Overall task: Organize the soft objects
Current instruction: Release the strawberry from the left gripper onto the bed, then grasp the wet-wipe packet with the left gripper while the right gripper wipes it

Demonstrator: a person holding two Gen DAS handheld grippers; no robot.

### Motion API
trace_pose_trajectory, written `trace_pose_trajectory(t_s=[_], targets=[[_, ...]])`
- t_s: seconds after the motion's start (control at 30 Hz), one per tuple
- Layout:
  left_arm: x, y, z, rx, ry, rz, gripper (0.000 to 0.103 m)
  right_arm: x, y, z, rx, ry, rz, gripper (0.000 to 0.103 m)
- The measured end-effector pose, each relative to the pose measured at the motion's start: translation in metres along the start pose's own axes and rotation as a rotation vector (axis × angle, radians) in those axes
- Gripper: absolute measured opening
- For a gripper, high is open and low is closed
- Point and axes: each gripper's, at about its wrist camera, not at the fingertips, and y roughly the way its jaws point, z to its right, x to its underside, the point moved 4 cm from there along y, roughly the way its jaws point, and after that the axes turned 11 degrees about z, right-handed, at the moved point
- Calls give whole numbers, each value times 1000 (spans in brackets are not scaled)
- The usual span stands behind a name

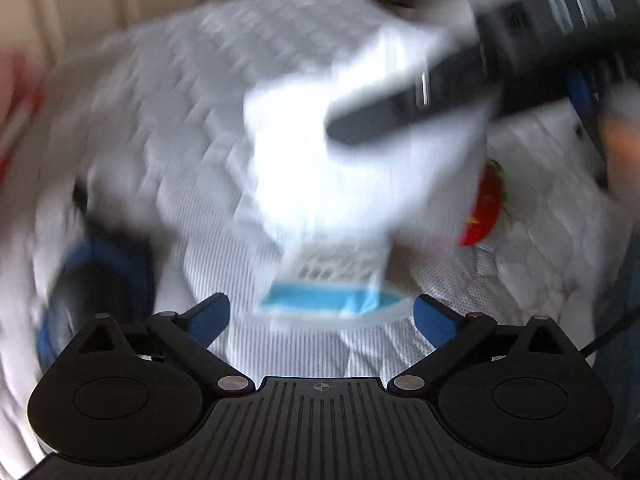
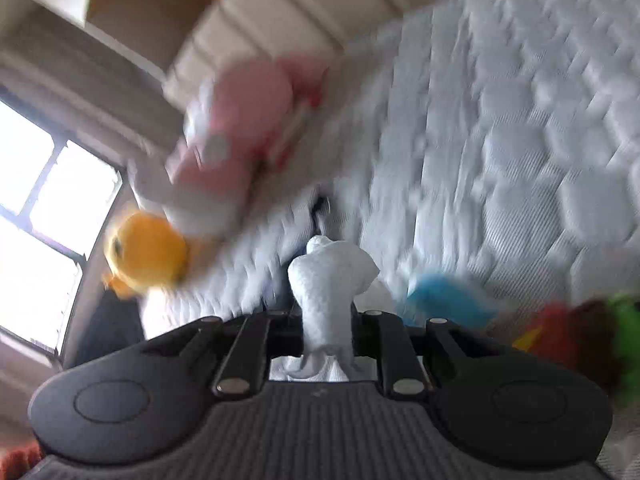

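Mid-task, by the look of it. Right gripper (image 2: 326, 320) clamped on a white fabric piece (image 2: 330, 280), bunched between its fingers. Left gripper (image 1: 320, 312) spread wide, holding nothing, white packet (image 1: 352, 168) just ahead. Still loose on the mattress (image 2: 520, 120): pink plush (image 2: 240, 120), yellow plush (image 2: 148, 256), blue toy (image 2: 444, 300).

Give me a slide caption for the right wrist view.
Right gripper clamps a white cloth above a quilted mattress strewn with blurred plush toys.

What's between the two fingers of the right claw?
A bunched piece of white fabric, pinched between the right claw fingers. The right wrist view shows it, above the white mattress.
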Motion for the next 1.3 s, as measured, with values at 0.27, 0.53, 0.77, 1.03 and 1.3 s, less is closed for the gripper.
trace_pose_trajectory(t_s=[0.27,0.53,0.77,1.03,1.3], targets=[[11,27,-13,36,-168,-80,101,-4,-2,43,253,-29,12,15],[7,27,-17,35,-155,-105,102,-11,5,47,380,-127,41,19],[8,30,-20,28,-153,-127,103,-19,11,30,198,-39,74,19],[9,33,-18,38,-117,-146,103,25,23,-2,25,12,-113,17],[12,33,-17,35,-94,-134,103,32,-7,20,208,1,-149,17]])
